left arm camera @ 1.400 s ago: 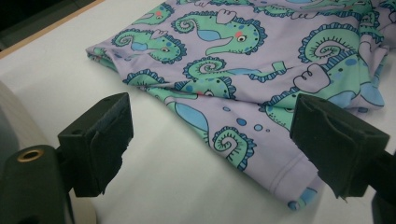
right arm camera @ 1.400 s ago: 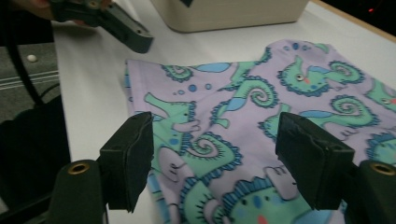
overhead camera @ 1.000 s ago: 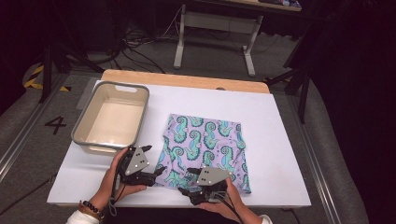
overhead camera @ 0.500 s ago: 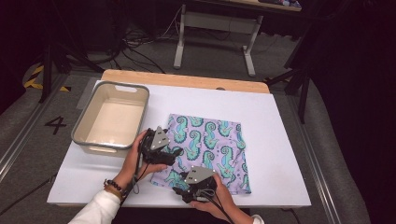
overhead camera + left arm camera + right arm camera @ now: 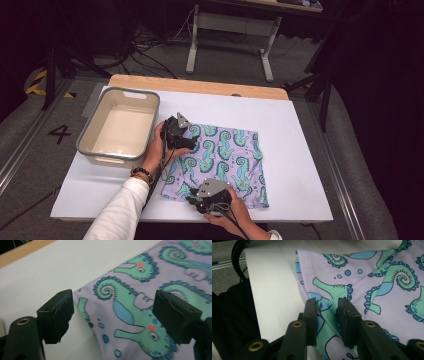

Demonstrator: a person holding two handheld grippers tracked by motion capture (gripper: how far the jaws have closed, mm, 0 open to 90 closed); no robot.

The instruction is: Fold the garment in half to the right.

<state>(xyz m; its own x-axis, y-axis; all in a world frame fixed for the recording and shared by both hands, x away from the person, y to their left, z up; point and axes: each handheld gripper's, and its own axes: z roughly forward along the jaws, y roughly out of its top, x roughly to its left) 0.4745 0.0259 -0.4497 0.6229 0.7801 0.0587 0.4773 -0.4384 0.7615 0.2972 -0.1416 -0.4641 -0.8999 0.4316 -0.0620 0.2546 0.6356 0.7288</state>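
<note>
A lilac cloth point(image 5: 225, 155) printed with teal seahorses lies flat on the white table point(image 5: 300, 150). My left gripper point(image 5: 190, 141) is at the cloth's far left corner. In the left gripper view the left gripper point(image 5: 112, 312) stands open, its jaws wide apart over the cloth's point(image 5: 175, 267) edge. My right gripper point(image 5: 196, 202) is at the cloth's near left corner. Its jaws have just been closing. In the right gripper view the right gripper point(image 5: 327, 307) pinches a raised fold of the cloth point(image 5: 374, 272).
A grey-rimmed plastic bin point(image 5: 152, 125) stands on the table just left of the cloth, close to the left hand. A wooden strip point(image 5: 200, 86) runs along the table's far edge. Bare white table lies right of the cloth.
The left hand moved from the table's near side forward to the cloth's far left corner. The right gripper stayed at the near left corner while its jaws narrowed onto the cloth.
</note>
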